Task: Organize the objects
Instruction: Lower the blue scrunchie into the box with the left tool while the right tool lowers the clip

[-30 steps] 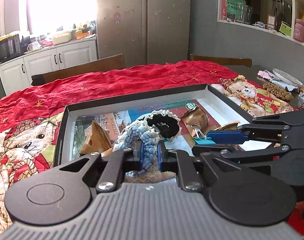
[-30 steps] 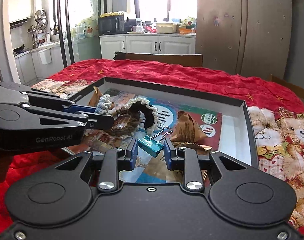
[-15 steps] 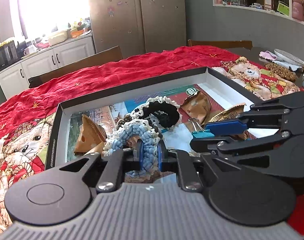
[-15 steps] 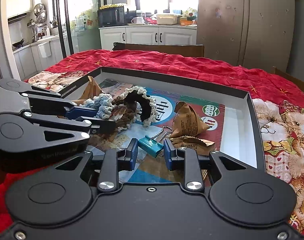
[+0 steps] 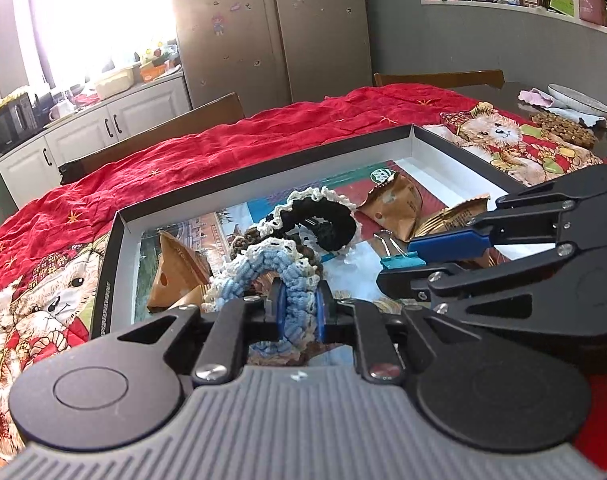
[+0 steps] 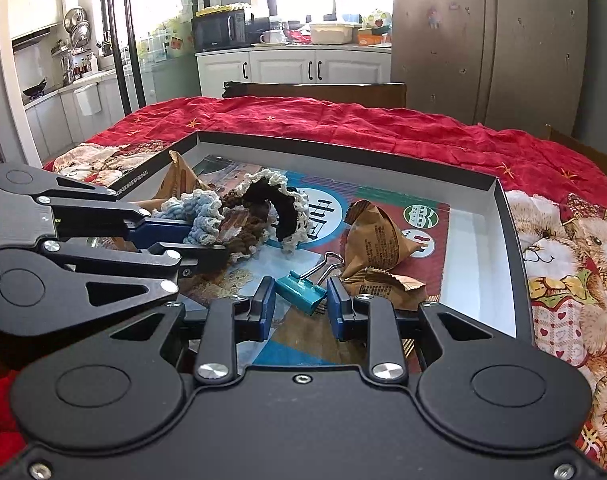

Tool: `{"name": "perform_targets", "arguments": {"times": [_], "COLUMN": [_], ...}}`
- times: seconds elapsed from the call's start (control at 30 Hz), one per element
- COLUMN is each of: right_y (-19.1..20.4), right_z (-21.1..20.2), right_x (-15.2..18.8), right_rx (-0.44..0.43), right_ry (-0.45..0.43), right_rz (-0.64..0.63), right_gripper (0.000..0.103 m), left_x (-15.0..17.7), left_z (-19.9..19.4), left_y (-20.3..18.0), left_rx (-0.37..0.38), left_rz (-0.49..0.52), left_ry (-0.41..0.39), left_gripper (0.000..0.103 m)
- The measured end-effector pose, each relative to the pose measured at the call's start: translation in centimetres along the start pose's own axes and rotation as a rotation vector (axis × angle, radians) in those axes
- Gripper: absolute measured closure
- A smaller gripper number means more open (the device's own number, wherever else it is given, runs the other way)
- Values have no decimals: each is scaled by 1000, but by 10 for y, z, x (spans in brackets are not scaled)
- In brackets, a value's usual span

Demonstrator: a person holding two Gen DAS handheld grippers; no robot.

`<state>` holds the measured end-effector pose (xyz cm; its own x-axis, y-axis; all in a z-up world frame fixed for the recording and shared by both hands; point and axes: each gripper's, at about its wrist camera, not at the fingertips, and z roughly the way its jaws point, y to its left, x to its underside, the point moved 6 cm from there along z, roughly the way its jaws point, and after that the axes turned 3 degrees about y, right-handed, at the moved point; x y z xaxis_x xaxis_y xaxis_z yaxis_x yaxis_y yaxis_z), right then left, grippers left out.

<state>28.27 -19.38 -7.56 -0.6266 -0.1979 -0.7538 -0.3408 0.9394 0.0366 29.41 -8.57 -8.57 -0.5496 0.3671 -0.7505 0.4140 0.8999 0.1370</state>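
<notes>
Blue scrunchie point(image 5: 271, 276) pinched in left claw point(image 5: 299, 312)

Two handheld grippers angle downward side by side: the left gripper point(image 5: 298, 307) pinches a blue crocheted scrunchie point(image 5: 271, 268), its jaws just easing apart; the right gripper point(image 6: 299, 306) clamps a teal binder clip point(image 6: 301, 290).

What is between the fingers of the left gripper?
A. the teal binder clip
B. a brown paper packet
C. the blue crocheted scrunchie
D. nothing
C: the left gripper pinches the blue scrunchie; the binder clip is at the right gripper.
</notes>
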Motion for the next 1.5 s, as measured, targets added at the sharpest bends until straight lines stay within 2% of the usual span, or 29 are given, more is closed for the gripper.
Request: {"name": "perform_targets", "arguments": {"times": [0.63, 0.7, 0.87, 1.23, 1.3, 1.43, 1.5], "right_y": [-3, -3, -5, -7, -8, -12, -13], "right_z": [2, 2, 2, -5, -8, -18, -22], "right_x": [0, 0, 0, -1, -2, -5, -6], "right_rx": [-1, -1, -1, -10, -16, -33, -39], "right_ry": [7, 7, 6, -15, -26, -54, -65], "right_rz": [13, 14, 19, 38, 46, 73, 81], "right_gripper": [76, 75, 72, 67, 67, 65, 63], "left_x": [0, 1, 1, -1, -1, -2, -3], "left_z": [-1, -1, -2, -8, -9, -13, -16], "left_y": [1, 0, 1, 4, 5, 6, 6], "left_rx": [1, 3, -1, -10, -8, -18, -15], "left_rz": [-2, -6, -10, -25, -32, -31, -34], "left_ry": [-3, -3, -7, -21, -23, -34, -42], "left_gripper": [82, 80, 63, 59, 57, 45, 45]}}
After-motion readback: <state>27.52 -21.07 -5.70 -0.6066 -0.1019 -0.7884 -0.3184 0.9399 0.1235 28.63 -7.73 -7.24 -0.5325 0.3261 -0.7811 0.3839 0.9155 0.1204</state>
